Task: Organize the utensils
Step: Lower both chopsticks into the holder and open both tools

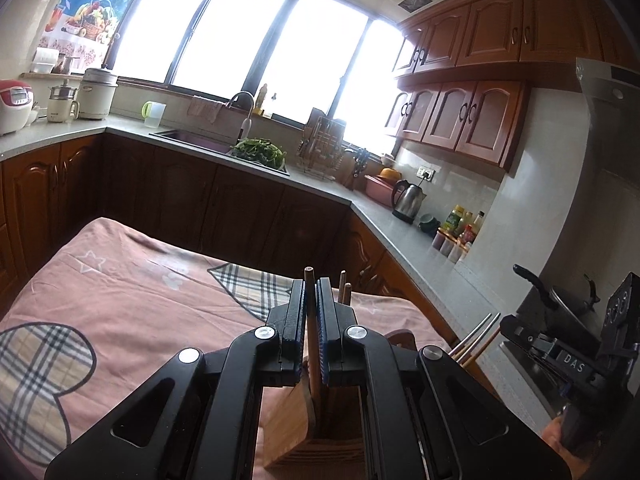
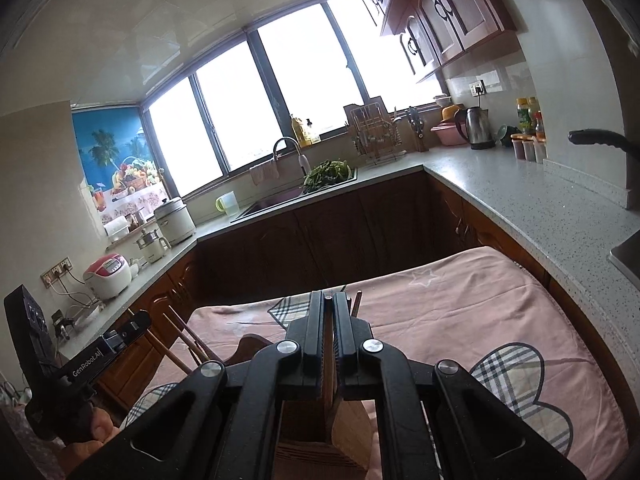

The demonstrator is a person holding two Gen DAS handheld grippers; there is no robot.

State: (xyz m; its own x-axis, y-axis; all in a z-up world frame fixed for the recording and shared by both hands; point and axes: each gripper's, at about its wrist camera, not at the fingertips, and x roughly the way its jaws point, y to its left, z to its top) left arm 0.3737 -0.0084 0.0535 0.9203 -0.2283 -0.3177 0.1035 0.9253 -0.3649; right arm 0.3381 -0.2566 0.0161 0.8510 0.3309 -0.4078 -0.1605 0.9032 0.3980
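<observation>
pink cloth (image 1: 132,292) covers the kitchen table; both grippers (image 1: 311,284) (image 2: 328,298) clench chopsticks (image 1: 309,276).

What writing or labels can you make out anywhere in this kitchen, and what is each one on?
"DAS": on the black body of the right gripper, seen from the left wrist view.
"GenRobot.AI": on the black body of the left gripper, seen from the right wrist view.
Rice cooker panel: too small to read.
Sauce bottles by the kettle: labels blurred.
Wall poster: no readable words.
</observation>
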